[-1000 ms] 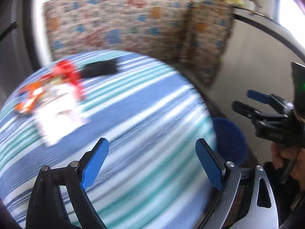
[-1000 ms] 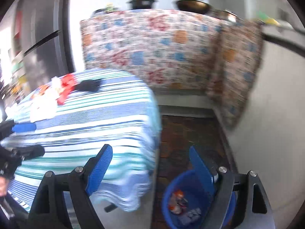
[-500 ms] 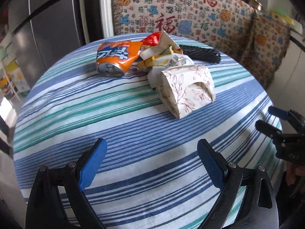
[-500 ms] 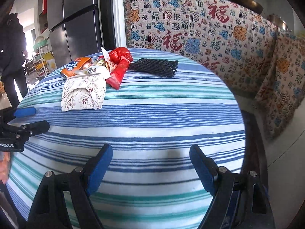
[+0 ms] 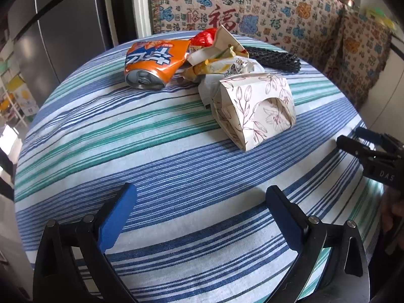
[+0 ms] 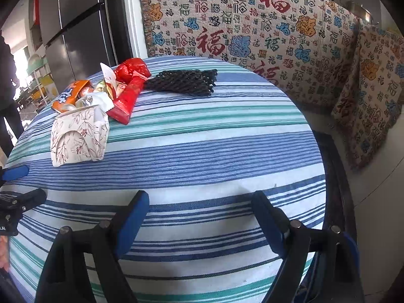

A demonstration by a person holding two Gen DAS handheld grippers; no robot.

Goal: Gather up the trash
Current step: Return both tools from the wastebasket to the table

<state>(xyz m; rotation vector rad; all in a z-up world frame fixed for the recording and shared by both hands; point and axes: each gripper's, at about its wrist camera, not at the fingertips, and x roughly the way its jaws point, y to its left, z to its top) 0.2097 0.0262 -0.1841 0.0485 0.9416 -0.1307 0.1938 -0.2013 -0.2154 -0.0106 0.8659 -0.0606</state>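
Observation:
A heap of trash lies at the far side of the striped round table: a crushed orange can, a floral paper box, crumpled wrappers, a red foil wrapper and a black foam net. My left gripper hovers over the near cloth, its jaws opening with nothing between them. My right gripper stands open and empty over the table's right side. Each gripper shows at the edge of the other's view.
A patterned fabric with red characters drapes the furniture behind the table. A grey refrigerator stands at the back left. A person in dark clothes stands at the far left. Dark floor runs along the table's right edge.
Both views swung from the table's right edge and the blue bin on the floor onto the tabletop. The trash heap now lies ahead of both grippers, nearer than half a second ago.

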